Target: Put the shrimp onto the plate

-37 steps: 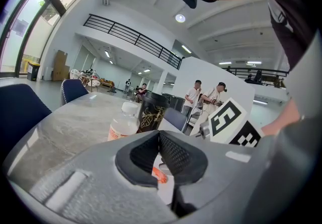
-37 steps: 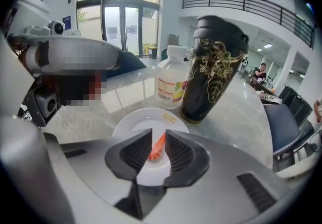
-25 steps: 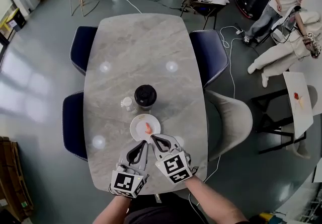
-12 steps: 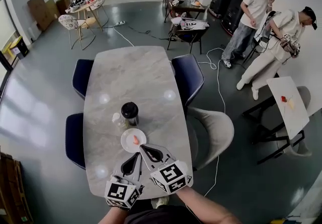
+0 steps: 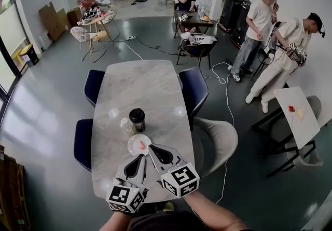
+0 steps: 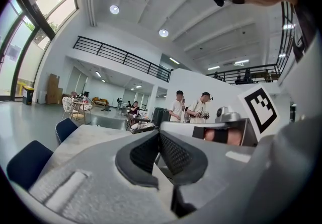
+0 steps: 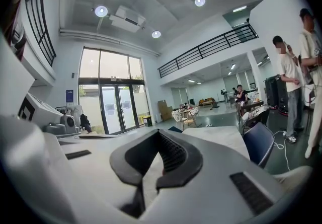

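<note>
Left tongs: jaws pressed together, empty, above the near bench edge. The shrimp lies on the white plate just beyond both tips, with a black cup further off. Right tongs: likewise closed on nothing, tips at the plate's rim.

A small orange shrimp lies flat on the round white plate, just below and left of the frame's centre.

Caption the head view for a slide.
Shrimp on the plate; left hand-held gripper and right hand-held gripper, both shut and empty, close by.
</note>
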Tool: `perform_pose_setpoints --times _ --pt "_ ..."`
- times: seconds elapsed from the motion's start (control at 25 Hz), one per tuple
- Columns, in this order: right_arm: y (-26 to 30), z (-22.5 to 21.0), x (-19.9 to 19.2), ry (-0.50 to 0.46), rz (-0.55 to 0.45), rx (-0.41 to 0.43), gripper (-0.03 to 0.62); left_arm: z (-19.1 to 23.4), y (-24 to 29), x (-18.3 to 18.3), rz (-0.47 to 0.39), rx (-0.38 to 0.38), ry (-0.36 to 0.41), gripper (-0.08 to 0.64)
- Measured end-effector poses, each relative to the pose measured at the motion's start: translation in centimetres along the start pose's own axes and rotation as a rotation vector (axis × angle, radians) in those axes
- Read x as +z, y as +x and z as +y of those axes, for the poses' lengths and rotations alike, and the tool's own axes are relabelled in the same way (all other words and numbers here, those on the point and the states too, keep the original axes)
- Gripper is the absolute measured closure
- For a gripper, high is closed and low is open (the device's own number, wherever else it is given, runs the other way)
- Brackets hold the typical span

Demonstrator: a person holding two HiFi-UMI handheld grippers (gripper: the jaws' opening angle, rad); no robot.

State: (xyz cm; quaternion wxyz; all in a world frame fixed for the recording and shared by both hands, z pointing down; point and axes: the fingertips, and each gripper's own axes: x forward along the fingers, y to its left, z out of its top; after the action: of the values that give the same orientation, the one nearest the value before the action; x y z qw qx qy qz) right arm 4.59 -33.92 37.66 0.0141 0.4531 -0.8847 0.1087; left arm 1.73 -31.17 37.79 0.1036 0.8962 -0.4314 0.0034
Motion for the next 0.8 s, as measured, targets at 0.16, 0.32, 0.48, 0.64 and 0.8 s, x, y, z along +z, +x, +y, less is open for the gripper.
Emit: perform_pose_setpoints --times 0.16,0.32,0.48,0.64,0.8 --pt "-1.2 1.2 0.8 -0.023 -0.023 0.014 0.592 -1.1 -1.2 0.3 -0.015 0.003 0.007 0.552" --pt "-1.9 1.5 1.4 -0.035 -0.039 0.009 0.592 -1.6 -1.4 0.8 -0.025 -0.005 0.017 0.554" --pt "-2.8 1.7 1.7 -0.025 -0.045 0.002 0.592 -2.2 -2.0 1.5 -0.026 -0.004 0.026 0.554" --pt "-3.3 2.0 2.2 -0.044 -0.062 0.003 0.592 -2.2 -2.7 2.1 -0.049 0.008 0.040 0.554" --pt "-3.7 2.1 3.5 -0.072 -0.087 -0.001 0.592 -2.3 -3.2 2.9 -0.065 0.015 0.055 0.552"
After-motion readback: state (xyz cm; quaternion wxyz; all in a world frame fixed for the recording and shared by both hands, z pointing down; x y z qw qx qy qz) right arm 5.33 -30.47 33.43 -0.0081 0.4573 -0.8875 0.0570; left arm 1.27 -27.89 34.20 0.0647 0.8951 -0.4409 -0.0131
